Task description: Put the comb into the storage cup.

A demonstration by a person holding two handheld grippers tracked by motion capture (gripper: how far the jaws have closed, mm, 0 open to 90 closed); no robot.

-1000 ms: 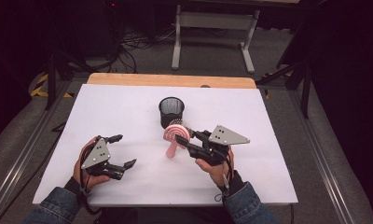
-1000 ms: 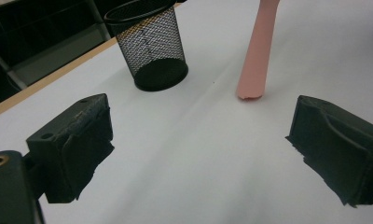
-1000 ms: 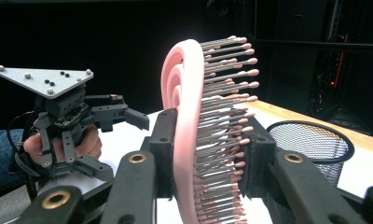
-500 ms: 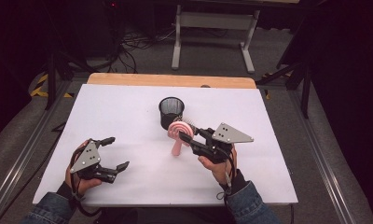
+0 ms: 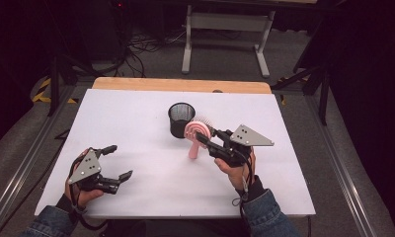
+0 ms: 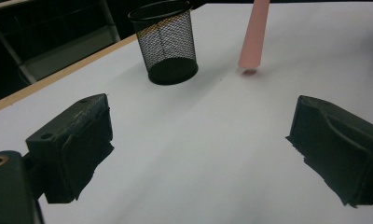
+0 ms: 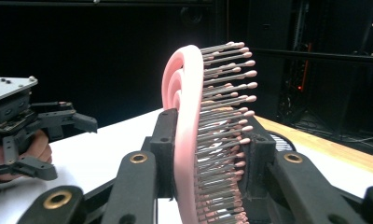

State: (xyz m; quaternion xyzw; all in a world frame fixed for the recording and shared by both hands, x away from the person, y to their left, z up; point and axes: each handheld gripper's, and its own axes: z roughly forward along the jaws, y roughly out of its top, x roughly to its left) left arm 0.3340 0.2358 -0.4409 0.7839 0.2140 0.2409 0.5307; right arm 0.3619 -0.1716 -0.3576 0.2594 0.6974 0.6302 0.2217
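The right gripper (image 5: pixel 209 139) clamps a pink plastic hairbrush (image 5: pixel 196 134) with metal bristles, held upright beside a black wire-mesh cup (image 5: pixel 180 119). The left gripper (image 5: pixel 115 161) hovers with jaws wide over the smooth white table (image 5: pixel 136 113). Dark room behind.

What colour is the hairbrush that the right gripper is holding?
Pink, with grey pink-tipped bristles; the hairbrush shows best in the right gripper view, clamped in the right gripper.

2 black grippers: left gripper (image 5: pixel 114 161), right gripper (image 5: pixel 205 138). Grey 3-cornered plates with screws, brass rivets on the arms, black cables, blue denim sleeves (image 5: pixel 264 213).
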